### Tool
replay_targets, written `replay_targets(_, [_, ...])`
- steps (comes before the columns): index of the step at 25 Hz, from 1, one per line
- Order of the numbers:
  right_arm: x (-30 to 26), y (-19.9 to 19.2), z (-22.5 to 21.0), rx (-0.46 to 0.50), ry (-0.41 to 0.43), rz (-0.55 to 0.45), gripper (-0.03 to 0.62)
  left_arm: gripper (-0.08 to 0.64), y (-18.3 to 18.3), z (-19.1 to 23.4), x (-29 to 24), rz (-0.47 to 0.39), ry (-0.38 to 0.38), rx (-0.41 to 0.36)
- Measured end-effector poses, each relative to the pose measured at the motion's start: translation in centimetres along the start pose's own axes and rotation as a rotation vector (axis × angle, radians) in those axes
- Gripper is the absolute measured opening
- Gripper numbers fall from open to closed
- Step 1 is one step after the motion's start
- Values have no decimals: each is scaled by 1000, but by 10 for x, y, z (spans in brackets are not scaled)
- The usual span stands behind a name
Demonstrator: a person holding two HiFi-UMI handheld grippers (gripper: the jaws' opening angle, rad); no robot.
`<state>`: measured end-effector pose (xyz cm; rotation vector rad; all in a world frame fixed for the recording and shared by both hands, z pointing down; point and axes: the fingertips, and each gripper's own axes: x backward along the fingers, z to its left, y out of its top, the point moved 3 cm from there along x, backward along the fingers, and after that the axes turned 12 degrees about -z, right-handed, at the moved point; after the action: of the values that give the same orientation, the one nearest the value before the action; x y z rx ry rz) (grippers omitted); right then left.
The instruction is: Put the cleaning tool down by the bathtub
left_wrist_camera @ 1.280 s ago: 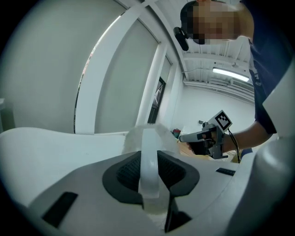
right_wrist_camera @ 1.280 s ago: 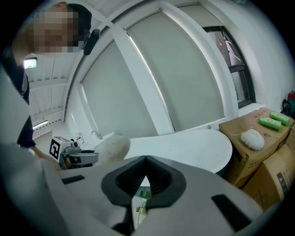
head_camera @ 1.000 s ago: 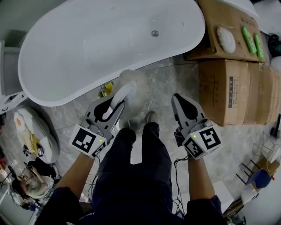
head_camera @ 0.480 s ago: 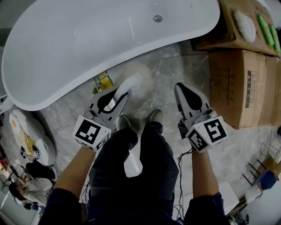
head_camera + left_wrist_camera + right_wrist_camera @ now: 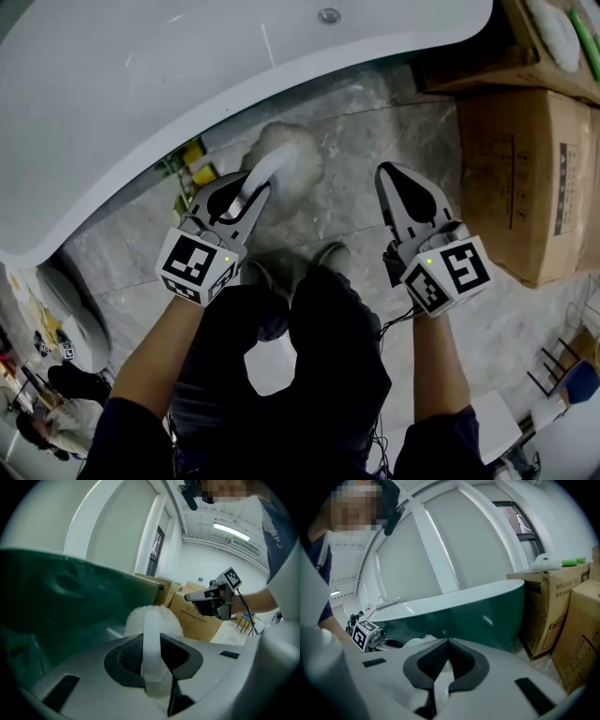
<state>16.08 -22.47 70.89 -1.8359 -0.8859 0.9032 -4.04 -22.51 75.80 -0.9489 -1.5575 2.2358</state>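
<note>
1. Marble floor (image 5: pixel 375 141) runs along the white bathtub (image 5: pixel 141 94), with cardboard boxes (image 5: pixel 525 169) on the right.
2. Left gripper (image 5: pixel 248 192) pinches the cleaning tool (image 5: pixel 289 161) by its pale handle (image 5: pixel 151 644), fluffy end forward and low beside the tub, likely for laying it there; floor contact is unclear.
3. Right gripper (image 5: pixel 394 183) hangs alongside, jaws pressed together on nothing, apparently not needed.
</note>
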Motion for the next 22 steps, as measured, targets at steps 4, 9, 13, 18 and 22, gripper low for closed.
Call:
replay_targets(4, [-12, -46, -23, 5, 0, -3, 5, 110, -46, 9, -29, 20, 5, -9])
replay_targets(9, [-27, -83, -45, 15, 10, -20, 5, 110, -102, 20, -57, 58, 16, -6])
replay_targets(13, [-38, -117, -62, 27, 20, -20, 5, 110, -147, 29, -80, 99, 23, -2])
replay_targets(18, [-52, -155, -81, 22, 38, -26, 5, 110, -190, 41, -106, 143, 31, -12])
replay_targets(22, [-61, -179, -92, -19, 38, -44, 5, 110, -224, 49, -122, 193, 34, -32])
